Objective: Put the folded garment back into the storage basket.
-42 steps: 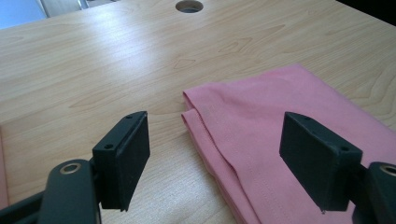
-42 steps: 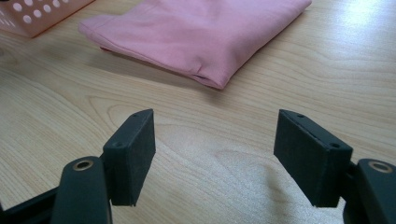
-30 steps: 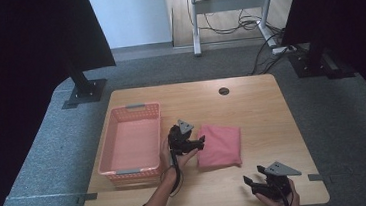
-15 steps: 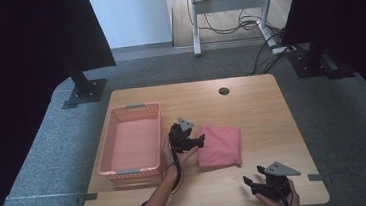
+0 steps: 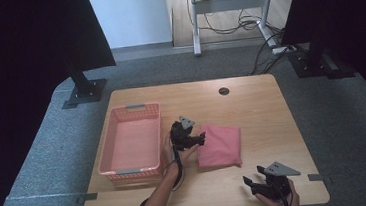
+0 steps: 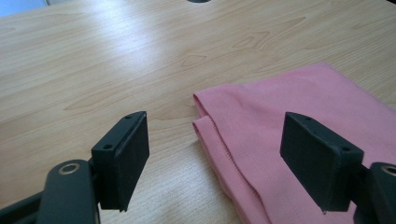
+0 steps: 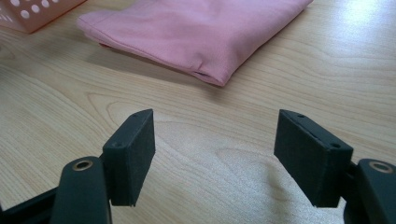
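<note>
A folded pink cloth (image 5: 220, 145) lies flat on the wooden table (image 5: 251, 107), right of centre. My left gripper (image 5: 200, 138) is open at the cloth's left edge. In the left gripper view the cloth (image 6: 299, 121) has its folded corner between the spread jaws of my left gripper (image 6: 219, 163). My right gripper (image 5: 251, 183) rests open near the table's front edge, a short way in front of the cloth. From the right gripper view, the cloth (image 7: 196, 28) lies beyond the open right gripper (image 7: 215, 154), which holds nothing.
A pink plastic basket (image 5: 131, 140) stands empty on the left half of the table; its corner (image 7: 32, 11) appears in the right gripper view. A round cable hole (image 5: 224, 91) sits near the table's far edge. Black stands and a desk frame stand on the floor behind.
My left gripper has shifted slightly right, onto the cloth's left edge. The right gripper and the cloth have not moved.
</note>
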The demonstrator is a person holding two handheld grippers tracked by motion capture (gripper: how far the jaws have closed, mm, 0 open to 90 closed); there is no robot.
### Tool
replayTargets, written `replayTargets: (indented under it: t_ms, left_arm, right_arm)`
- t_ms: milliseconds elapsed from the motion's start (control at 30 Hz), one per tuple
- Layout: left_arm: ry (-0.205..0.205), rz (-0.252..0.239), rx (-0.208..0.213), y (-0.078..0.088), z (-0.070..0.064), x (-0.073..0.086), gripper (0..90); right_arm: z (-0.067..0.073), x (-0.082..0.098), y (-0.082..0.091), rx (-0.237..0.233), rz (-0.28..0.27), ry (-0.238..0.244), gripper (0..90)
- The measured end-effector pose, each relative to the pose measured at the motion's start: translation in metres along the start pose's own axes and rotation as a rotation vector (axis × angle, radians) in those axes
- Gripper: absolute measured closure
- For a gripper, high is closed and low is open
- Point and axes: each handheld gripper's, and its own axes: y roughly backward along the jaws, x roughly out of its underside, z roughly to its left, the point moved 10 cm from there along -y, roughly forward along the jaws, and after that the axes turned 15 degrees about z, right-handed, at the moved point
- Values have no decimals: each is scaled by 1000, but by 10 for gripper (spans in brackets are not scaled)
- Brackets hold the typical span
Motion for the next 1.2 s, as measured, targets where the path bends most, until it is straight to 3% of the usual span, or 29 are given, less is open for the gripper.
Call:
replayTargets:
  t_ms: [800,1200]
  left_arm:
    - [-4,27,8,-29,-6,-3,234]
    - [8,51,-2,-38,3,0,249]
  right_arm:
    - [1,0,-1,-2,4,4,291]
    - [1,0,-1,-1,5,5,291]
